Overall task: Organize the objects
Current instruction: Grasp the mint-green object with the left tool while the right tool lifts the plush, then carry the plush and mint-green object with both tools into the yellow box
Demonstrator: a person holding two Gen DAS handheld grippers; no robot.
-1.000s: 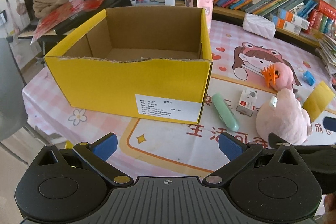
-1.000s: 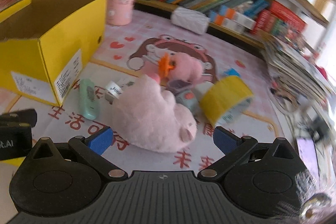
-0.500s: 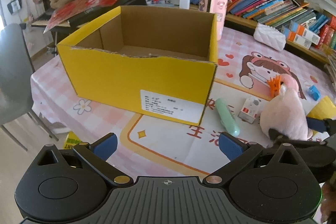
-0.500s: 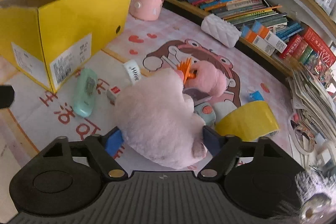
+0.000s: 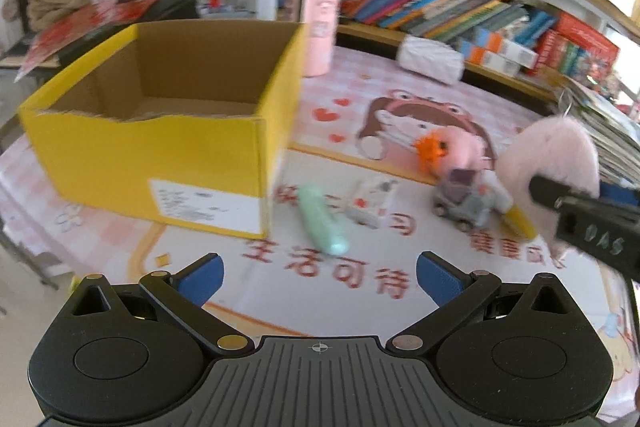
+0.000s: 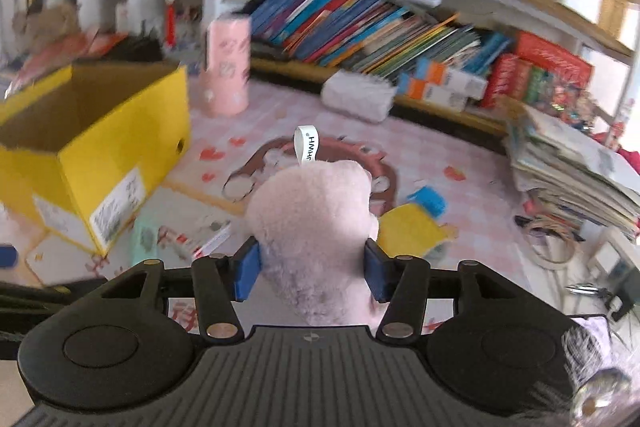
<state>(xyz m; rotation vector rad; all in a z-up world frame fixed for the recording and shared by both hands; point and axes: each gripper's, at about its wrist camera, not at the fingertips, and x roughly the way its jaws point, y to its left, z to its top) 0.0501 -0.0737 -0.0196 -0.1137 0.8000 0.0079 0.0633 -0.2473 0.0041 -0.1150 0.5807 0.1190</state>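
My right gripper has a pink plush toy between its blue pads, which press into its fur as the jaws are closing; the toy hangs above the table. The left wrist view shows the same plush toy at the far right, off the tabletop. To the left stands an open yellow cardboard box, empty inside. My left gripper is open over the tablecloth with nothing in it. A mint green case, a small white box and a grey toy car lie on the table.
A second pink toy with an orange clip lies behind the car. A yellow tape roll and a blue piece sit right of the plush. A pink cylinder, a white pouch, bookshelves and a paper stack border the table.
My right gripper moved onto the plush toy, shut around it and lifted it off the table, uncovering the toy car. The left gripper shifted sideways and stayed open.
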